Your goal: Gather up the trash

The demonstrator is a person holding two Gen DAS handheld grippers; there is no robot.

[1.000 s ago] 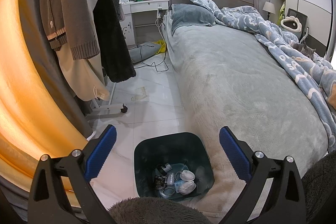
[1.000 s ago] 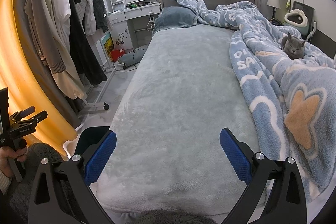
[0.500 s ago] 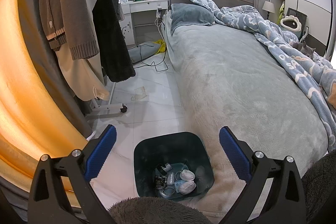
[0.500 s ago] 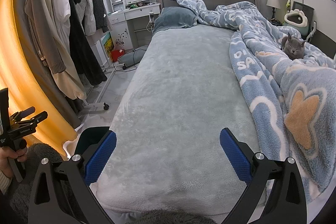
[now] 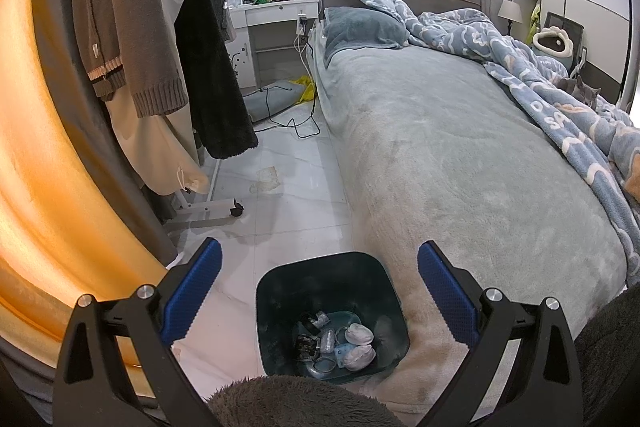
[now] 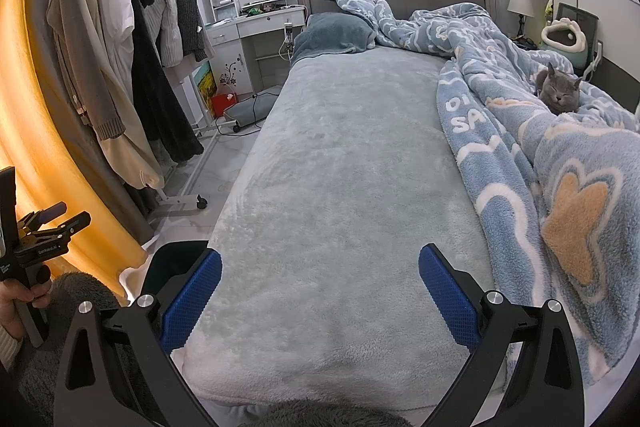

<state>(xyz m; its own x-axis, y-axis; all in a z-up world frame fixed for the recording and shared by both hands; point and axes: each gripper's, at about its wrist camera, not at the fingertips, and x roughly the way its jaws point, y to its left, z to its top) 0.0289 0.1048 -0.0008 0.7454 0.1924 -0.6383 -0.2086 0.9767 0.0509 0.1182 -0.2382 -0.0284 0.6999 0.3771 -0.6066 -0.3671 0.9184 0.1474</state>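
Note:
A dark teal trash bin (image 5: 280, 291) stands on the floor against the bed's near corner, with several crumpled tissues, masks and wrappers (image 5: 340, 341) in its bottom. My left gripper (image 5: 319, 285) is open and empty, hovering just above the bin. A crumpled clear wrapper (image 5: 266, 181) lies on the white tiles further along the bedside. My right gripper (image 6: 320, 289) is open and empty over the foot of the grey bed cover (image 6: 352, 167). The bin's rim (image 6: 176, 255) shows at the right wrist view's lower left.
A clothes rack with hanging coats (image 5: 160, 39) stands left of the aisle on a wheeled base (image 5: 236, 209). Cables (image 5: 292, 119) and a grey cushion lie near the dressing table (image 5: 272, 11). A grey cat (image 6: 558, 93) sleeps on the blue blanket (image 6: 560, 155). An orange curtain (image 5: 36, 163) hangs at left.
The left gripper has drifted slightly, so the wrapper on the floor sits a little higher in view. The right gripper has barely moved. Both stay open.

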